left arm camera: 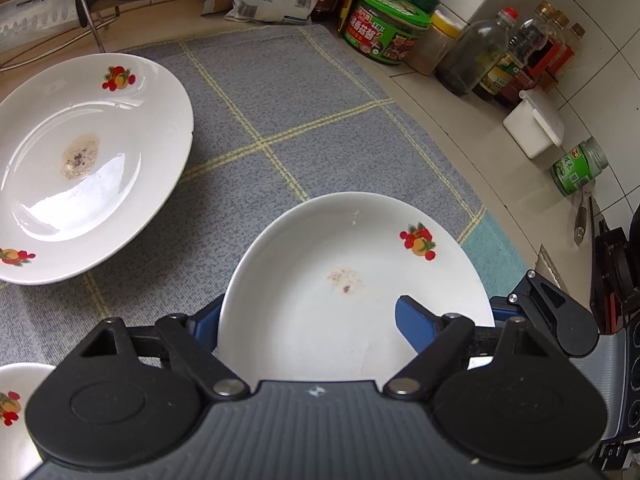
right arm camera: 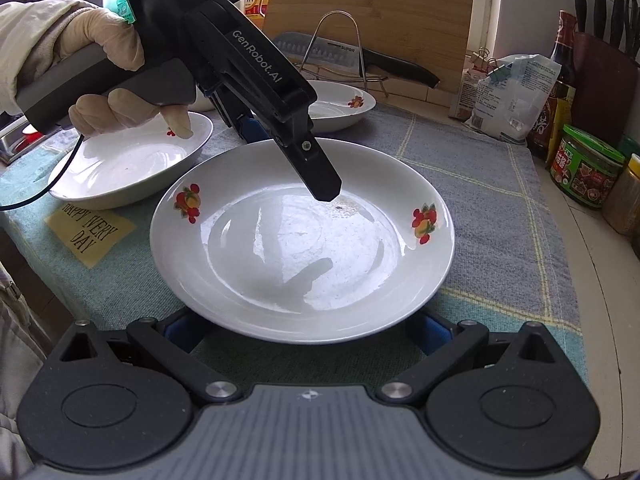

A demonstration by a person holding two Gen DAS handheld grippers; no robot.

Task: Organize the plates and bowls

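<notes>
Three white deep plates are counted on one checked grey-blue cloth (left arm camera: pixel 280 92); each is printed with red-and-orange fruit motifs. The centre plate (right arm camera: pixel 304 240) lies flat on the cloth between the two grippers, and a small brownish stain is noted in its well. The far plate (left arm camera: pixel 88 160) is set beside the wire rack (right arm camera: pixel 340 40) and carries a patch of dried residue. The third plate (right arm camera: pixel 128 160) is placed near the cloth's edge, under the gloved hand (right arm camera: pixel 120 80).

The left gripper (left arm camera: pixel 312 320) is held astride the centre plate's rim, with one finger over the well and one outside it. Its jaws are apart. Whether the pads press on the plate cannot be told. The right gripper (right arm camera: pixel 306 330) is positioned at the opposite rim with its jaws wide apart, nothing being clamped.

One cleaver (left arm camera: pixel 36 16) is logged on the rack, its blade marked "SUPOR". "GenRobot.AI" is read on the left gripper's body. One yellow patch (right arm camera: pixel 90 234) on the cloth is lettered "HAPPY VERY DAY". One green-lidded jar (left arm camera: pixel 382 30) bears a label that could not be read. One wooden board (right arm camera: pixel 372 12) is stood behind the rack.
</notes>
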